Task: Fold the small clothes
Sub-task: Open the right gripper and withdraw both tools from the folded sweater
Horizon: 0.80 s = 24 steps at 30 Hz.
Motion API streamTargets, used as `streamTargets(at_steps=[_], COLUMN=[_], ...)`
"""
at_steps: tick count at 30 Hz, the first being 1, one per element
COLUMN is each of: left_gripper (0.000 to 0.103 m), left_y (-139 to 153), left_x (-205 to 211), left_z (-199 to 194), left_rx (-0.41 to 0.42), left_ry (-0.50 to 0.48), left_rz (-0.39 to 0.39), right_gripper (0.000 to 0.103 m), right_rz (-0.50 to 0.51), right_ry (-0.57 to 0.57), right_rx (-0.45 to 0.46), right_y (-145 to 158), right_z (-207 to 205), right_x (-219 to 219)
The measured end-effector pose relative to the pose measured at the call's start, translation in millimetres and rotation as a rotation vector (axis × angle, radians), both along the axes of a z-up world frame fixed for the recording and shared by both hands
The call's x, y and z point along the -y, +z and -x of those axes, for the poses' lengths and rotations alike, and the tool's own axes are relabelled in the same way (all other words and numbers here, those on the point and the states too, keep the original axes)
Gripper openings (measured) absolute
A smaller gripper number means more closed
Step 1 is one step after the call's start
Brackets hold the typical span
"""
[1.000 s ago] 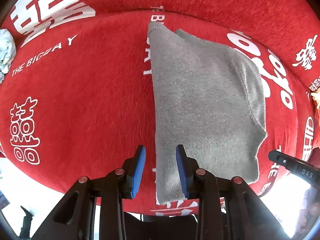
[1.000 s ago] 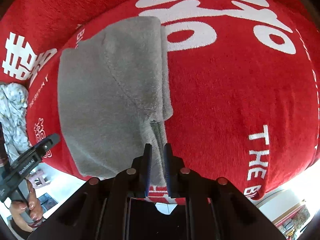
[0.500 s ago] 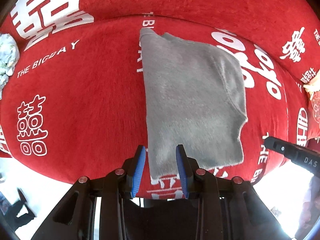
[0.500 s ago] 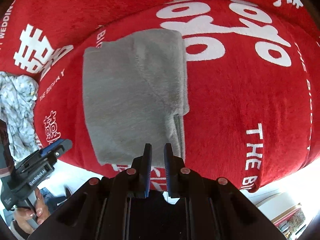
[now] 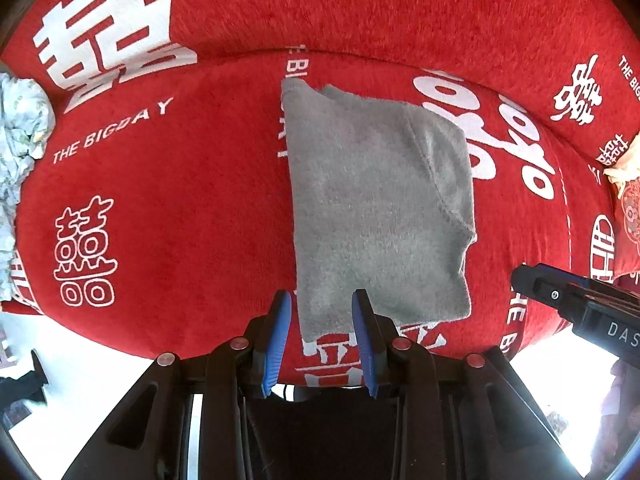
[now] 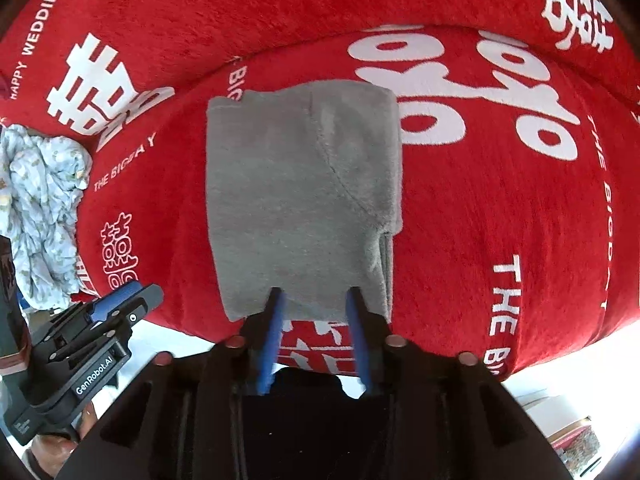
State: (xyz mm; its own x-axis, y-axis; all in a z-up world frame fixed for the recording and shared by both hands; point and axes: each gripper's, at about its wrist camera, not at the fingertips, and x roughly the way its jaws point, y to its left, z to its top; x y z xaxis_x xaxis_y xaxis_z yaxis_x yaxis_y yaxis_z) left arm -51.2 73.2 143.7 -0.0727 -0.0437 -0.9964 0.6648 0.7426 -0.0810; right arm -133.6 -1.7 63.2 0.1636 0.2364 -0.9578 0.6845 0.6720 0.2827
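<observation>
A grey sweater [image 5: 380, 208] lay folded into a tall rectangle on a red cover [image 5: 180, 208] printed with white characters and English words. One sleeve was folded across the sweater's front, its seam running as a curved line down the right part of the cloth. The sweater's near hem lay close to the front edge of the cover, just above a row of white characters.

The left gripper [image 5: 322, 304] hung over the near left corner of the sweater. Its blue-padded fingers [image 5: 280, 332] stood well apart, with nothing between them but the hem and the red cover below; they gripped nothing. The right gripper [image 6: 314, 300] hung over the sweater's near hem, slightly right of its middle. Its fingers [image 6: 274, 332] were also spread wide and empty, the tips at the hem's edge; whether they touched the cloth could not be told.

Seen from the left wrist, the right gripper [image 5: 580, 304] appeared to the right of the sweater, past its near right corner. Seen from the right wrist, the left gripper [image 6: 120, 304] appeared left of the sweater, by the cover's front edge.

A crumpled pale blue patterned cloth [image 6: 40, 208] lay well to the left of the sweater, at the cover's far left side.
</observation>
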Motion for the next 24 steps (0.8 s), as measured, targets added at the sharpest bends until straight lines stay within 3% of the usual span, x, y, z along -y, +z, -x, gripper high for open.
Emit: streamTargets(at_steps=[3, 5, 11, 15, 16, 17, 18, 20, 24], left_gripper=[0.035, 0.078, 0.08, 0.08, 0.087, 0.103, 0.103, 0.103, 0.103], left_y=[4, 7, 22, 27, 29, 32, 34, 40, 45], left_x=[0, -1, 1, 0, 0, -1, -2, -2, -3], left_z=[-2, -3, -4, -7, -7, -7, -8, -9, -12], left_rx=[0.012, 0.025, 0.075, 0.075, 0.084, 0.09, 0.104, 0.124, 0.119], left_ry=[0.001, 0.008, -0.006, 0.02, 0.026, 0.034, 0.045, 0.057, 0.067], left_rz=[-0.01, -0.014, 0.003, 0.011, 0.015, 0.021, 0.019, 0.021, 0.013], right_gripper=[0.045, 0.046, 0.062, 0.079, 0.082, 0.083, 0.086, 0.103, 0.103], right_rz=[0.011, 0.019, 0.052, 0.081, 0.094, 0.107, 0.12, 0.136, 0.158], right_ry=[0.005, 0.001, 0.002, 0.016, 0.02, 0.02, 0.021, 0.018, 0.006], right_rx=[-0.004, -0.008, 0.003, 0.012, 0.015, 0.014, 0.011, 0.015, 0.024], right_y=[5, 9, 23, 32, 35, 37, 39, 42, 46], right_z=[-4, -5, -9, -12, -13, -13, -14, -14, -15], right_x=[-1, -1, 1, -1, -1, -2, -2, -2, -2])
